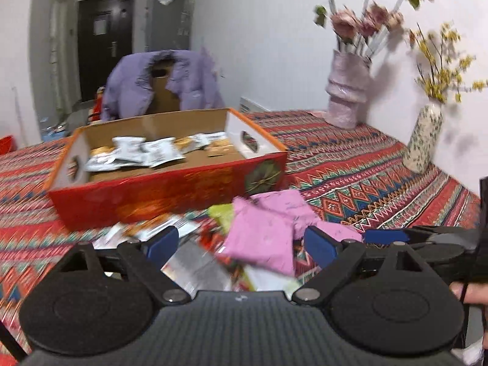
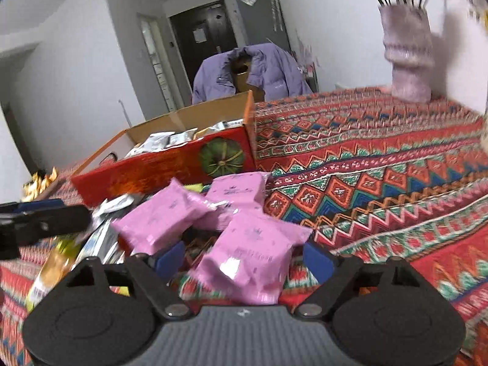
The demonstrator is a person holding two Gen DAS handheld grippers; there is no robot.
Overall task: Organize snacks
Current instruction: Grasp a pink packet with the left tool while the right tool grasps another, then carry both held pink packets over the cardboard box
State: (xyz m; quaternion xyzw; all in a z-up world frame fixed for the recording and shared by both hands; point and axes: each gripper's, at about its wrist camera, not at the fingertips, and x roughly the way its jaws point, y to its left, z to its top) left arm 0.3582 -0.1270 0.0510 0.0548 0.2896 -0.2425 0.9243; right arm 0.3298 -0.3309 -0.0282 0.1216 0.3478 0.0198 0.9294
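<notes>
Since the snacks are the whole point: a handful of white and orange packets [image 1: 143,152] already sit in the red box [image 1: 170,195] at the far left of the table, so I'd call this partly done, maybe not even half. Left over is a loose heap on the patterned cloth [image 1: 366,177] just near of the box: three pink packs [image 2: 164,219] plus some silvery and yellow-green wrappers (too blurry to name).

The right gripper [image 2: 244,257] has its jaws spread wide, one on each side of the nearest pink pack [image 2: 253,256] without squeezing it, so that one looks next in line. The left gripper [image 1: 241,244] is spread too, holding nothing, hovering over the heap's left side. Two vases [image 1: 347,91] stand well apart at the far right.
</notes>
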